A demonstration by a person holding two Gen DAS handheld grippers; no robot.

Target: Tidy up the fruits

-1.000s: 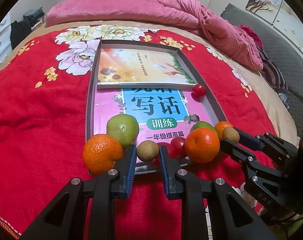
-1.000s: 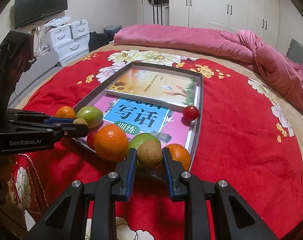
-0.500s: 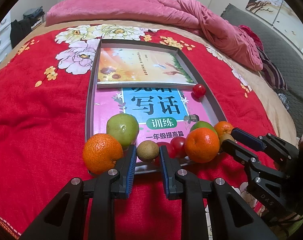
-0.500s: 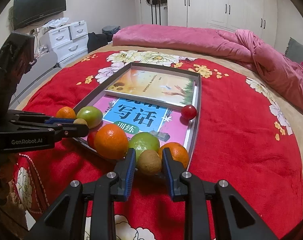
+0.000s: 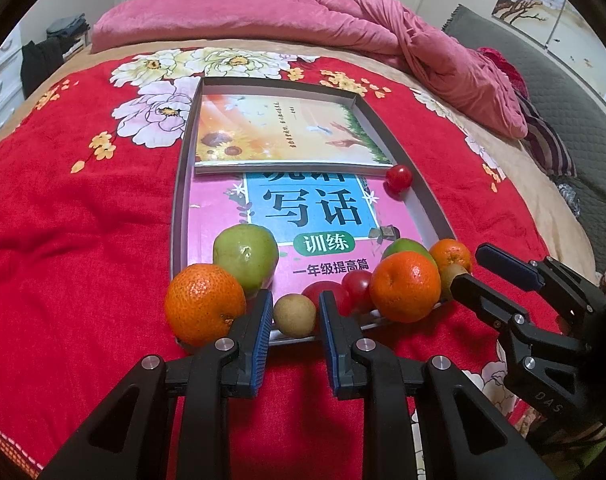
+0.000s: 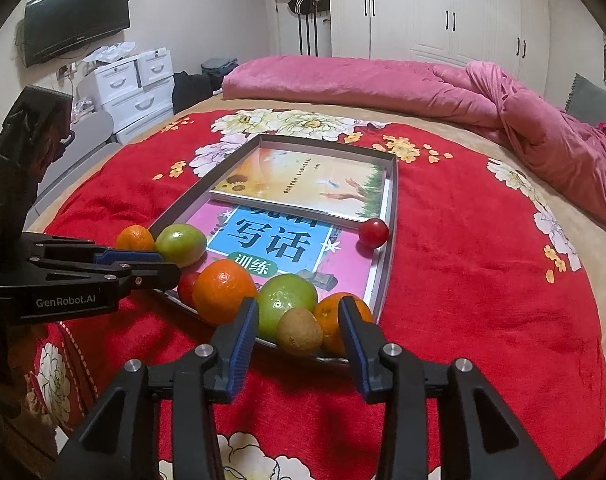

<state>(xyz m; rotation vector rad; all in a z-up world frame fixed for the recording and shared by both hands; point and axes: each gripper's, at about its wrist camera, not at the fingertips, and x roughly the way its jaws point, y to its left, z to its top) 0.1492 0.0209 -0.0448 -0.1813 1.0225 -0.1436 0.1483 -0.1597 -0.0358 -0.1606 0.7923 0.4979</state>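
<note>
A grey tray [image 5: 179, 200] on the bed holds two books and a row of fruit along its near edge. My left gripper [image 5: 294, 322] is shut on a small brown kiwi [image 5: 294, 315], between an orange [image 5: 205, 304] and cherry tomatoes [image 5: 357, 286]. A green apple [image 5: 245, 258] sits behind it. My right gripper [image 6: 299, 320] is opening. A second kiwi [image 6: 299, 331] rests between its pads, free of both, in front of a green fruit [image 6: 289, 304] and a small orange [image 6: 331, 320]. A larger orange [image 6: 223, 290] lies to its left.
A lone cherry tomato [image 5: 398, 177] lies by the tray's right rim. Red flowered bedspread [image 5: 83, 240] surrounds the tray. A pink quilt [image 5: 383, 28] is bunched at the far side. White drawers [image 6: 135, 80] and a television [image 6: 75, 16] stand beyond the bed.
The right gripper's jaws have spread apart and the kiwi between them has sunk slightly onto the tray's near edge. The left gripper and its kiwi have not moved.
</note>
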